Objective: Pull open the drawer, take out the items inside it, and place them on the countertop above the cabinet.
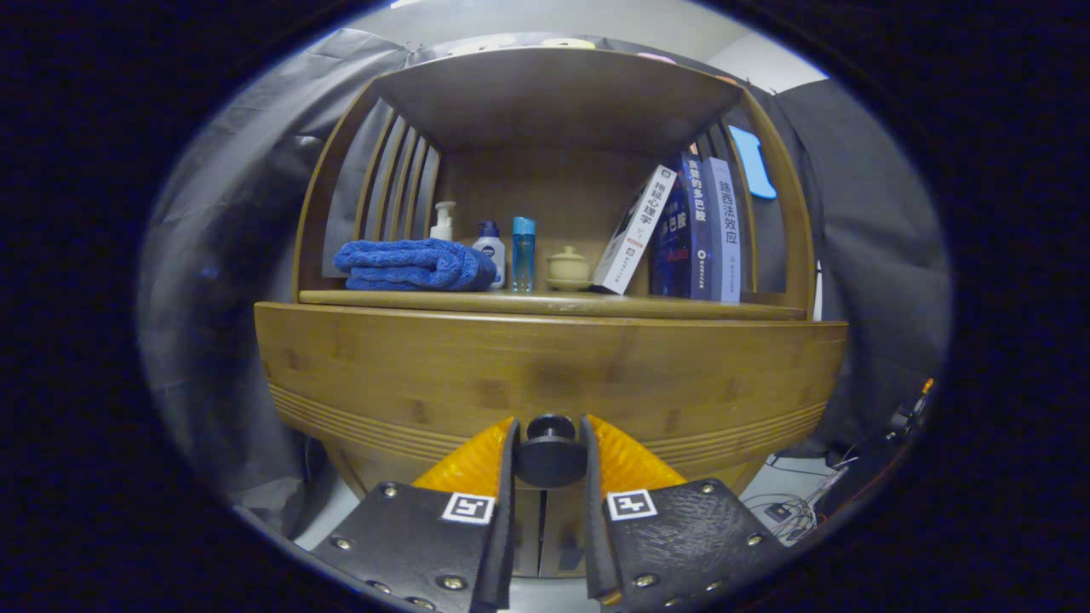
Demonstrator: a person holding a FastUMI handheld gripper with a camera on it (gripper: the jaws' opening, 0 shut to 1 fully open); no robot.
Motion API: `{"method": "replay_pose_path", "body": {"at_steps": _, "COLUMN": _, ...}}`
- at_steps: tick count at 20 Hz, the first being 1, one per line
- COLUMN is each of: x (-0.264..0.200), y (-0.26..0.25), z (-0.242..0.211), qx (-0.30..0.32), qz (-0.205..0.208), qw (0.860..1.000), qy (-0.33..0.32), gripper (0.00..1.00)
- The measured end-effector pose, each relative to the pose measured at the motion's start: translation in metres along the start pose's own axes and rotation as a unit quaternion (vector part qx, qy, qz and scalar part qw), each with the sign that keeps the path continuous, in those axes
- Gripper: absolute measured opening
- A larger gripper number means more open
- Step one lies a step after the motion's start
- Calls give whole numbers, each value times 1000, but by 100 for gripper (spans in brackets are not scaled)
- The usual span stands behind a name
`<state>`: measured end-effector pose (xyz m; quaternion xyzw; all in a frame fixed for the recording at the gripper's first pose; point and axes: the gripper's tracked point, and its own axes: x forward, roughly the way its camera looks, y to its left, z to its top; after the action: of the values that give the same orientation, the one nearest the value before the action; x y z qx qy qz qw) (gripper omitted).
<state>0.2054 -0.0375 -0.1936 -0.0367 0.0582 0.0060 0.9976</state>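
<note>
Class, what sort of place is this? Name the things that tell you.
Probably a mock home corner in a recording booth: a wooden cabinet with a folded blue towel and books, black cloth behind. The tongs flank its drawer knob.

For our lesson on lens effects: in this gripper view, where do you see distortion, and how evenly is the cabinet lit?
Gripper view: the fisheye bows the drawer front and countertop into curves; the shelf is lit softly, its roof in shadow; the knob between the fingers of the gripper looks dark; books stay sharp.
</note>
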Motion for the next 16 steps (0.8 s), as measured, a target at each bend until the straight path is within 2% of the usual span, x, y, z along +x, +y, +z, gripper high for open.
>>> {"method": "replay_pose_path", "body": {"at_steps": 2, "x": -15, "y": -1, "z": -3, "qx": 16, "qz": -1, "qw": 1000, "qy": 6, "gripper": 34}}
{"method": "replay_pose_path", "body": {"at_steps": 7, "x": -58, "y": 3, "z": -14, "qx": -4, "qz": -4, "qw": 1000, "qy": 26, "gripper": 34}}
{"method": "replay_pose_path", "body": {"at_steps": 15, "x": -125, "y": 5, "z": -24, "qx": 15, "qz": 4, "qw": 999, "qy": 38, "gripper": 34}}
{"method": "replay_pose_path", "body": {"at_steps": 16, "x": -138, "y": -1, "z": -26, "qx": 11, "qz": -11, "qw": 999, "qy": 35, "gripper": 34}}
